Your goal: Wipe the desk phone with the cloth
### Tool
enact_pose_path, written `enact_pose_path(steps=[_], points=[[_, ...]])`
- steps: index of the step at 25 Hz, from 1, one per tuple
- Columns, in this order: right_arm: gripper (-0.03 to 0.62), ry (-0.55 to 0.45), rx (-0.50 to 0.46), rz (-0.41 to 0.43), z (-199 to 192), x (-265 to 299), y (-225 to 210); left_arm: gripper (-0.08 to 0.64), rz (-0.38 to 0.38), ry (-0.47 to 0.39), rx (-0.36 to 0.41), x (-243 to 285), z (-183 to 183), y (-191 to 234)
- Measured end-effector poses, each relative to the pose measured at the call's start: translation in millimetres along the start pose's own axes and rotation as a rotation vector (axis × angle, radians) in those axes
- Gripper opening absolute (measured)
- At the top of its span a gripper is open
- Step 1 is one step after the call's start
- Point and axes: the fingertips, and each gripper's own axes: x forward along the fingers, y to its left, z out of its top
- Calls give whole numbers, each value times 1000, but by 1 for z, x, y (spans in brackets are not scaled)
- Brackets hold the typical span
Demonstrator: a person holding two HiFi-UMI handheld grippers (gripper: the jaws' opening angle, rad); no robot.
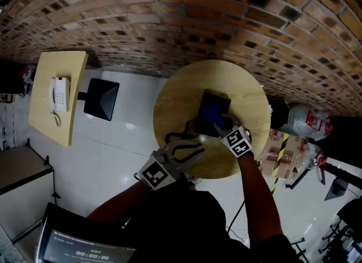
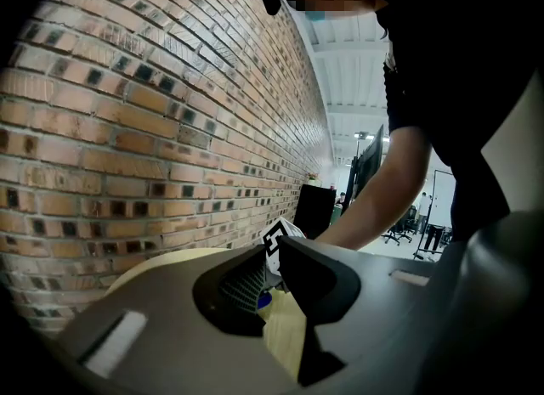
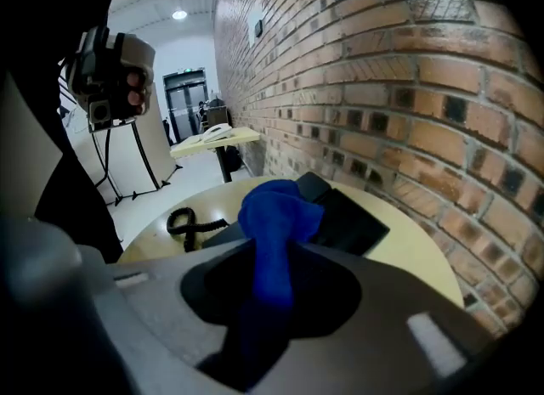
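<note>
A black desk phone lies in the middle of a round wooden table. My right gripper is over the phone's near end, shut on a bunched blue cloth. In the right gripper view the cloth runs from between the jaws out over the phone. My left gripper hovers at the table's near edge, left of the right one. Its jaws stand a little apart with only bare wood showing between them. The phone's coiled cord lies on the left of the table.
A brick wall runs close behind the round table. To the left stand a rectangular table with a white phone and a black seat. Bags and stands crowd the floor on the right. A screen sits at the lower left.
</note>
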Motion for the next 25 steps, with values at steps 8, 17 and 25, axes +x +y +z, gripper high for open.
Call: enact_pose_path(steps=[8,17,25], points=[[97,52,46,79,-40,5,57,51,-8,2,0,3,1,-2],[97,22,88,103,-33,-1,73,51,1,2,4,-4,-2,-3],[97,-106,35,-35,56,-4,-23,51,29,-12,-10,-16,-1,3]])
